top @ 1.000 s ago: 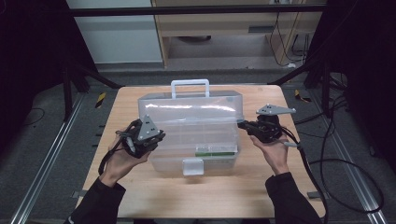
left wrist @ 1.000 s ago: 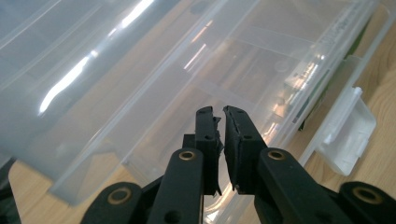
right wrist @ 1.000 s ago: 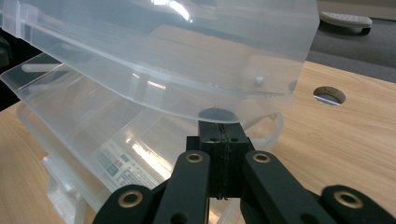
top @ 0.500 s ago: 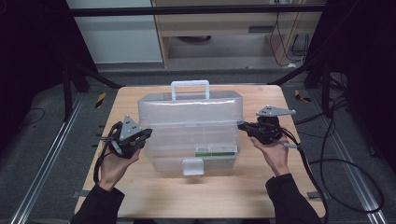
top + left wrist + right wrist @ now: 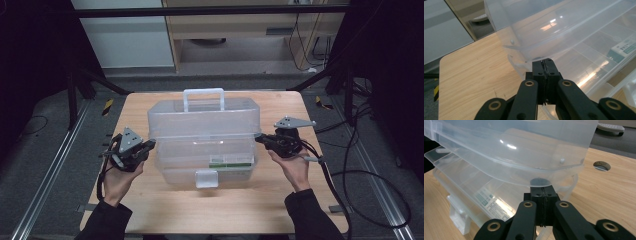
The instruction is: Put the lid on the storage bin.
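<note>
Wooden table (image 5: 165,210) bears a clear box (image 5: 202,135); right gripper view reveals closed jaws under its lid's edge

Storage box (image 5: 204,142), clear plastic, rectangular, centre of the frame on the wooden counter (image 5: 280,200); domed lid (image 5: 202,117) with upright white carry handle (image 5: 203,99) at its upper edge, lid raised slightly off the base; white front latch (image 5: 206,178) at lower middle; green-and-white label (image 5: 231,160) visible through front wall.
</note>
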Available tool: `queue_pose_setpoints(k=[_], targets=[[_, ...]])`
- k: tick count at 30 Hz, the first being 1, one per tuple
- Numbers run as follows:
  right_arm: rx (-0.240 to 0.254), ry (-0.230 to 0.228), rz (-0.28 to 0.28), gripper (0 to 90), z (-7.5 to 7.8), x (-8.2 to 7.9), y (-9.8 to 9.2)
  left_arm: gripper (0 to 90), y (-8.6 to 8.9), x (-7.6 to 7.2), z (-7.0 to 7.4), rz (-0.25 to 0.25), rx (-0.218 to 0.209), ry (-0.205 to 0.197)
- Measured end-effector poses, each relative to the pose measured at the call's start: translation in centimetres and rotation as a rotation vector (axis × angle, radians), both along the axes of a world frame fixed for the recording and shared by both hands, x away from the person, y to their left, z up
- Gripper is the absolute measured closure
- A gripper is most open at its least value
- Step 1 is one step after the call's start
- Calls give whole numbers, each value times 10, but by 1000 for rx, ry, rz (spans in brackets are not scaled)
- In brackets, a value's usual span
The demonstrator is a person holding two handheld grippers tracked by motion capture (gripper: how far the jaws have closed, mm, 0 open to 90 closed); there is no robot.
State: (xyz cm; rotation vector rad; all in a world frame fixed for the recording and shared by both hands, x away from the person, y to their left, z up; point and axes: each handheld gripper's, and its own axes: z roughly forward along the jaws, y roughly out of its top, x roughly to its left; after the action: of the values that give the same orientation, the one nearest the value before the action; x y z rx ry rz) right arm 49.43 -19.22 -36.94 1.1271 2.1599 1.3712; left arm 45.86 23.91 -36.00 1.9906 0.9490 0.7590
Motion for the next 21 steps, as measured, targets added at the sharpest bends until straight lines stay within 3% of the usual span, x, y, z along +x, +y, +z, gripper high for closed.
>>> queue_pose_setpoints(k=[21], targets=[[-43,2,-22,893,-9,-9,-6,889,3,-3,-14,-9,15,29]])
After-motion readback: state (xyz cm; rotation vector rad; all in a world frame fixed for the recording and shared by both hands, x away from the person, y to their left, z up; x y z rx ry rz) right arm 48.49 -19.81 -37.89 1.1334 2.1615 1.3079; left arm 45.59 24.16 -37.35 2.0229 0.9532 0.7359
